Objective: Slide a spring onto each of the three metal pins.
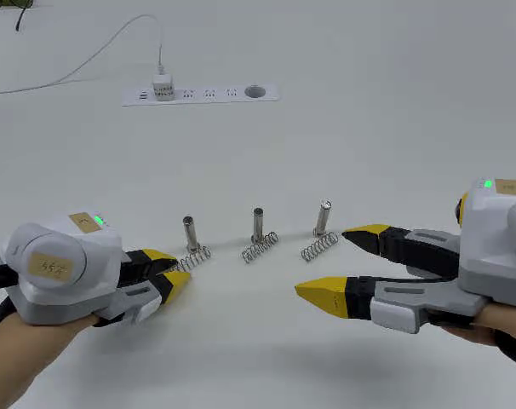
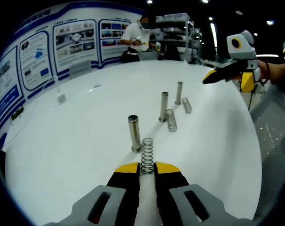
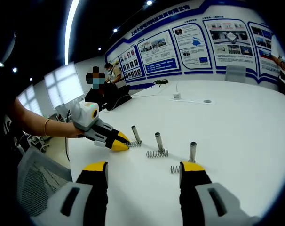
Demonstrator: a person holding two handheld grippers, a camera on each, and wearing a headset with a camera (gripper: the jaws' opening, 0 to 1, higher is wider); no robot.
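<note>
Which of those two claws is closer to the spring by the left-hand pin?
Left. The left gripper has its tips closed on the end of the left spring; the right gripper hangs open by the rightmost pin.

Three pins (image 1: pixel 258 223) are being borne in a row on the table (image 1: pixel 369 145), each fronted by a spring (image 1: pixel 260 247), a power strip (image 1: pixel 200 93) behind.
</note>
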